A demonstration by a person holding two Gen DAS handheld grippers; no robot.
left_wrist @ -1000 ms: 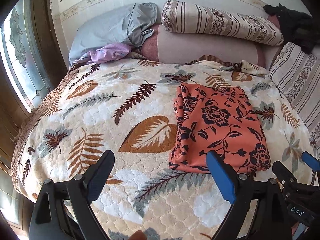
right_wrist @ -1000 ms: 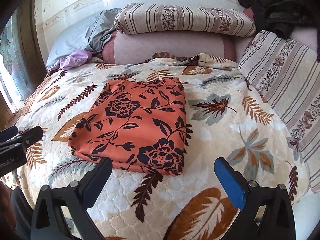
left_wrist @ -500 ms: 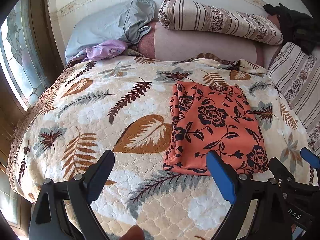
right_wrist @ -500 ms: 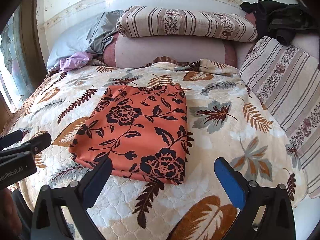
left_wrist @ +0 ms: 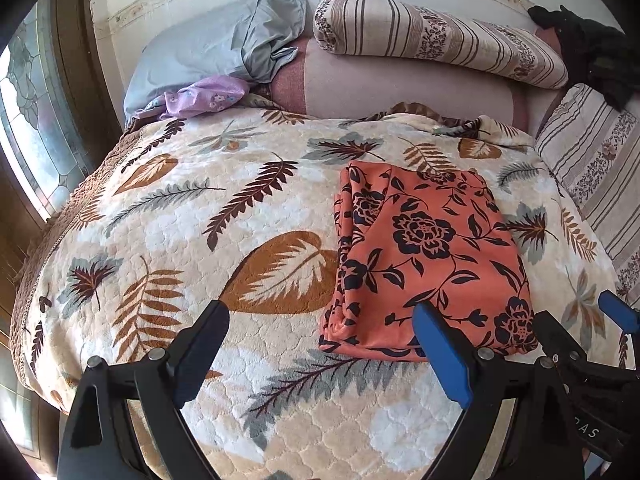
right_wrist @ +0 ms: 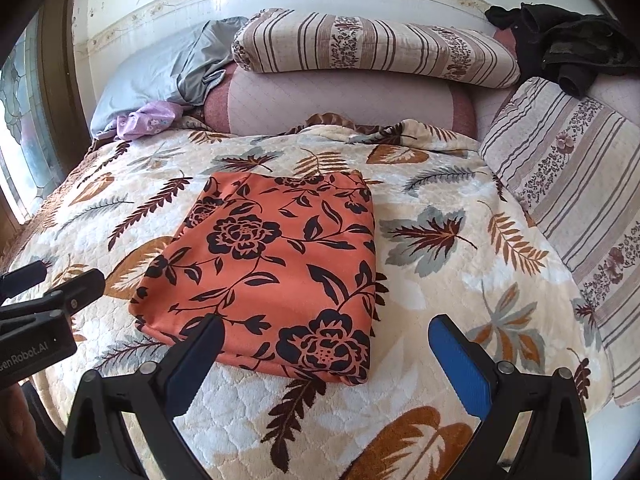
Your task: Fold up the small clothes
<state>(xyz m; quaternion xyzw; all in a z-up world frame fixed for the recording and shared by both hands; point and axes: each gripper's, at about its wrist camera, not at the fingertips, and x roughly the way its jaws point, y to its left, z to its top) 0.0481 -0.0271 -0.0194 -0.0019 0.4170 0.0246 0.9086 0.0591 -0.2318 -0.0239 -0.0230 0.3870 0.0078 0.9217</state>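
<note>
Cloth (right_wrist: 272, 272): lay folded flat on bed (right_wrist: 460, 312), mid-right
Left claw (left_wrist: 320, 354): wide, empty, near edge
Right claw (right_wrist: 324, 364): wide, empty
Progress: fold looked finished; nothing visibly left

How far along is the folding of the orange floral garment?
Done: the orange garment lies on the bedspread as a flat, layered rectangle. In hand: nothing; the left gripper and right gripper are both open, short of its near edge. Left: perhaps another fold, or the crumpled purple cloth by the pillows.
</note>
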